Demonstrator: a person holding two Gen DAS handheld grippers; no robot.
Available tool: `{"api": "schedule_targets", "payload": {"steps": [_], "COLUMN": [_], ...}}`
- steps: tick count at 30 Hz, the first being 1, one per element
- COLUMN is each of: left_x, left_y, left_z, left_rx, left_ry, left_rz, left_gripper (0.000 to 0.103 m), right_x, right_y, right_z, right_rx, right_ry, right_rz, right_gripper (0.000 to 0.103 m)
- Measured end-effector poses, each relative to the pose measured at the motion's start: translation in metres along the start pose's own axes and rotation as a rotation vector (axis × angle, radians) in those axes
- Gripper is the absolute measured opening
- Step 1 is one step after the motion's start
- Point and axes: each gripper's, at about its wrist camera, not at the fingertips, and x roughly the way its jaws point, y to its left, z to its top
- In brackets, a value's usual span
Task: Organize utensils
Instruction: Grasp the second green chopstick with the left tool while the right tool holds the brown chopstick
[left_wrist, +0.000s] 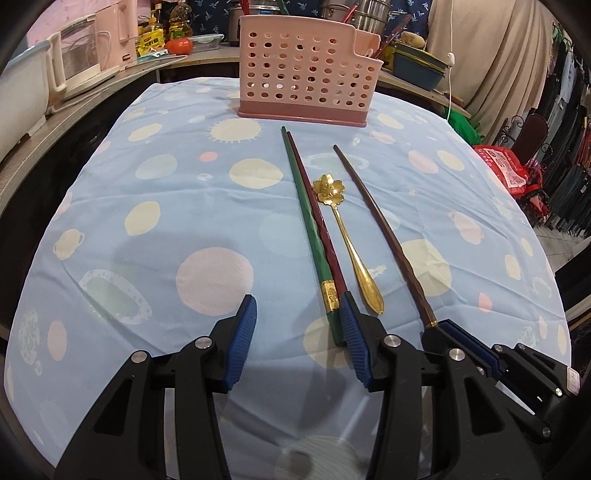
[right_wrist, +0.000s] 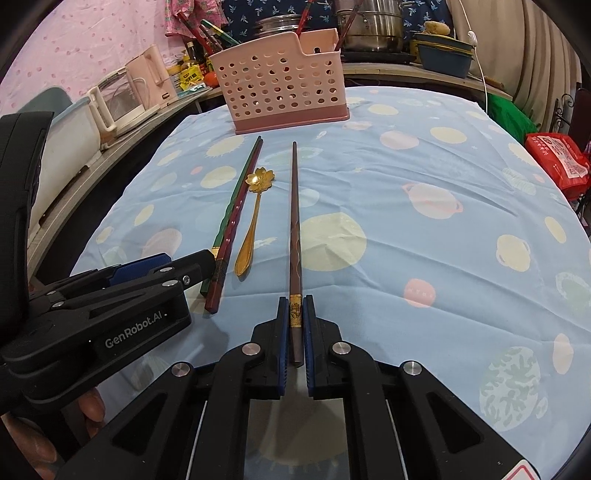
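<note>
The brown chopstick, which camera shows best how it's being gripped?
The right wrist view: the brown chopstick runs straight up the frame and the right gripper has both blue pads shut on its near end. The left wrist view shows its whole shaft, but the grip sits side-on at the frame's lower right.

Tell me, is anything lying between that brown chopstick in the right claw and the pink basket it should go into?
Nothing visible blocks it. The brown chopstick points across bare cloth toward the pink basket. The gold spoon and the green and red chopsticks lie off to its left, apart from it.
</note>
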Motion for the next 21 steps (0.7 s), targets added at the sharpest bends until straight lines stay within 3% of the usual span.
{"api": "schedule_targets", "payload": {"steps": [6,9,15,17,19,21], "left_x": [0.005,0.004,0.003,0.002,0.002,0.000], "left_y": [-0.003,0.000,0.004,0.002,0.003,0.007], "left_z": [0.003,0.001,-0.001,-0.002,-0.002,-0.001], "left_rx": [0.012,0.027,0.022,0.033,0.026,0.011], "left_ry": [-0.008,-0.008,-0.012,-0.017,-0.013,-0.003], "left_rz": [0.018,0.030,0.028,0.039,0.033,0.017], "left_gripper": [0.044,0.034,0.032,0.025,0.011,0.007], "right_x": [0.000,0.000,0.001,0.001,0.000,-0.001], "right_y": [-0.001,-0.001,-0.001,-0.001,0.000,0.000], "right_z": [0.000,0.001,0.001,0.001,0.001,0.001], "right_rx": [0.003,0.003,0.000,0.000,0.000,0.001], "right_ry": [0.001,0.001,0.001,0.001,0.002,-0.001], "right_rz": [0.004,0.005,0.001,0.002,0.003,0.002], "right_gripper": [0.007,0.007,0.007,0.007,0.007,0.007]}}
